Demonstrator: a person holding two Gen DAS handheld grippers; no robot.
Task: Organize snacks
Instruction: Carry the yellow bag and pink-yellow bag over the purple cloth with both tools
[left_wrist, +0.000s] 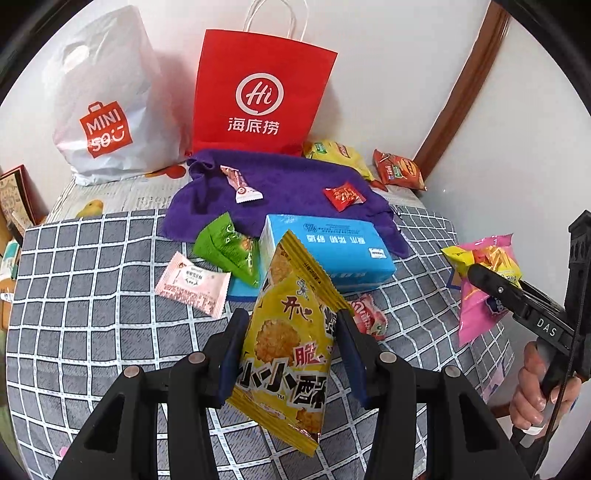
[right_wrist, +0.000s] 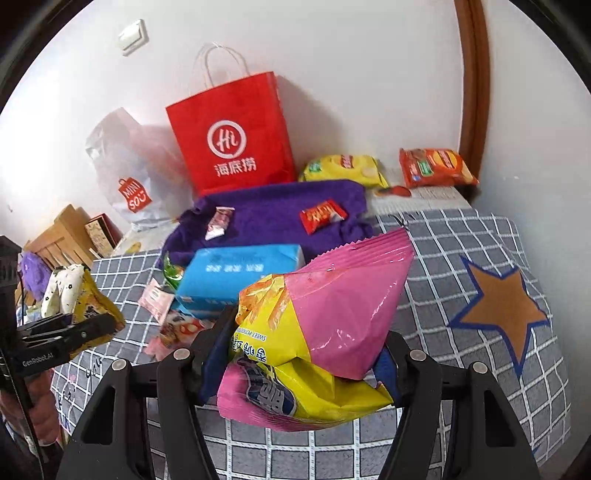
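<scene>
Two claws each hold a snack bag up above the checked cloth (left_wrist: 92, 295). The left claw (left_wrist: 288, 354) squeezes a yellow snack bag (left_wrist: 291, 347) between its blue pads, and the bag sticks up and tilts past the fingertips. The right claw (right_wrist: 299, 354) pinches a pink and yellow snack bag (right_wrist: 325, 325), which bulges out over its fingers. A hand (left_wrist: 543, 387) grips the handle of the right claw, off to the right side of the left claw. Just ahead of the left claw lies a blue tissue pack (left_wrist: 332, 247), with a green packet (left_wrist: 229, 247) leaning on its left side and a pale pink packet (left_wrist: 194, 282) further left. A small red and white packet (left_wrist: 369, 317) peeks out just right of the left claw's right finger. Past the tissue pack sits a purple towel (left_wrist: 280, 184) with a long candy (left_wrist: 240, 182) and a small red candy (left_wrist: 343, 195) on it. Far ahead, a red paper bag (left_wrist: 258, 92) stands by the wall, with a white plastic bag (left_wrist: 103, 103) to its left. To its right lie a yellow chip bag (right_wrist: 343, 168) and an orange chip bag (right_wrist: 436, 166). Right of the right claw, a brown star (right_wrist: 502, 306) shows on the cloth.
</scene>
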